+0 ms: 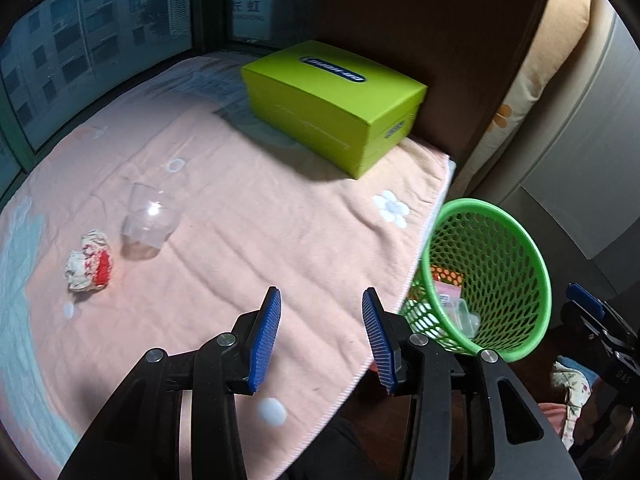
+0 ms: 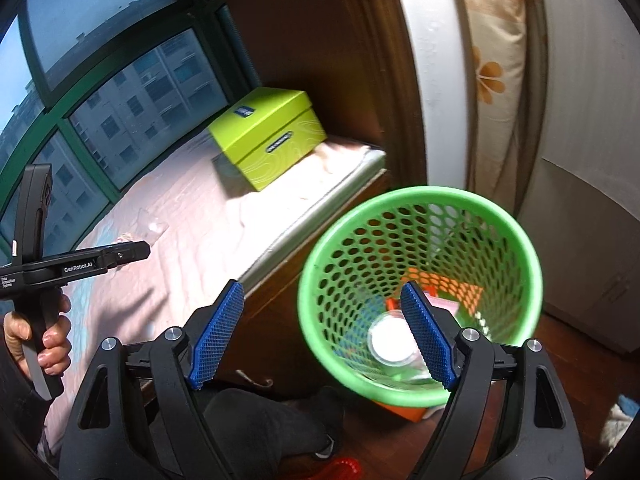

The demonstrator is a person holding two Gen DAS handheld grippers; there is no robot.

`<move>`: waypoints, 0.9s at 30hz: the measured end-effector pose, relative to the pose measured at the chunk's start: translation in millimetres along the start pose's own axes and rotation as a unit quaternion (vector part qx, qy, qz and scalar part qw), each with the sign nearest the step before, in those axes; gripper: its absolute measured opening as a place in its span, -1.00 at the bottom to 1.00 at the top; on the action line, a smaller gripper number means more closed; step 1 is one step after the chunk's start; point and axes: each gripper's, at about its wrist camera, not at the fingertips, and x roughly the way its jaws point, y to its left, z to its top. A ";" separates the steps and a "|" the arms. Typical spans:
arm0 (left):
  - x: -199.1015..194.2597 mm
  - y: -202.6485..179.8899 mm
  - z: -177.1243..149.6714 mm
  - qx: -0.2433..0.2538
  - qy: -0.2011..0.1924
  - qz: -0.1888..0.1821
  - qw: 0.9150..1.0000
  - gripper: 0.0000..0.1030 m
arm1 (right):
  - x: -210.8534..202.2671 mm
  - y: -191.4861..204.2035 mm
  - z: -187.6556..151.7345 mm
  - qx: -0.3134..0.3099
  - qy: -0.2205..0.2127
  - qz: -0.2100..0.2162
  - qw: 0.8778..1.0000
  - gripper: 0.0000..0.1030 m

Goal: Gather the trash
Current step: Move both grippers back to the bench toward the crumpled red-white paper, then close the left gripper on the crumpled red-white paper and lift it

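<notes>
On the pink blanket [image 1: 248, 216]: one crumpled red-and-white wrapper [image 1: 90, 266] and, just beside it, one clear plastic cup [image 1: 146, 220] lying tipped. Beyond them, a lime-green box [image 1: 334, 104] against the brown wall. Off the blanket's edge, a green mesh wastebasket [image 2: 420, 292] on the floor, containing packets and a round clear lid. Left tool [image 1: 322, 340]: released, jaws apart over the blanket, nothing between. Right tool [image 2: 322, 334]: released, jaws wide, above the basket's rim, empty.

Wrapper [image 1: 90, 261] left of cup [image 1: 148, 220] on blanket [image 1: 248, 216]; box [image 1: 334, 106] behind; basket [image 1: 486, 276] beside edge.
</notes>
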 end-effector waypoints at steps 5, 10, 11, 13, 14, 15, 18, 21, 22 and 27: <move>-9.2 51.5 -1.8 -0.038 -0.014 0.045 0.998 -0.07 | 13.3 29.4 4.3 -0.020 0.007 0.019 1.000 0.57; -12.2 105.8 -2.3 -0.076 -0.022 0.095 0.992 0.01 | 30.1 56.1 9.6 -0.036 0.019 0.040 0.998 0.57; -12.2 115.6 -2.1 -0.085 -0.023 0.103 0.991 0.07 | 33.3 62.0 10.7 -0.041 0.021 0.042 0.998 0.57; -9.6 135.1 -0.6 -0.101 -0.021 0.117 0.988 0.07 | 38.4 72.3 12.4 -0.048 0.024 0.051 0.997 0.58; -7.5 143.2 0.2 -0.108 -0.018 0.120 0.987 0.08 | 41.2 77.8 13.4 -0.052 0.026 0.054 0.997 0.58; -4.1 151.1 1.3 -0.114 -0.014 0.123 0.986 0.14 | 44.0 83.0 14.3 -0.057 0.026 0.056 0.996 0.58; 5.0 163.3 4.0 -0.118 -0.012 0.141 0.983 0.30 | 51.3 95.0 15.8 -0.063 0.033 0.065 0.995 0.58; 16.1 172.5 6.9 -0.123 -0.006 0.142 0.982 0.39 | 59.0 105.3 17.0 -0.070 0.040 0.071 0.994 0.58; 19.9 175.7 8.0 -0.124 -0.003 0.136 0.983 0.42 | 60.1 108.4 16.7 -0.072 0.041 0.072 0.994 0.58; 34.7 189.5 10.9 -0.130 0.008 0.143 0.981 0.47 | 71.6 119.5 19.3 -0.079 0.050 0.080 0.992 0.59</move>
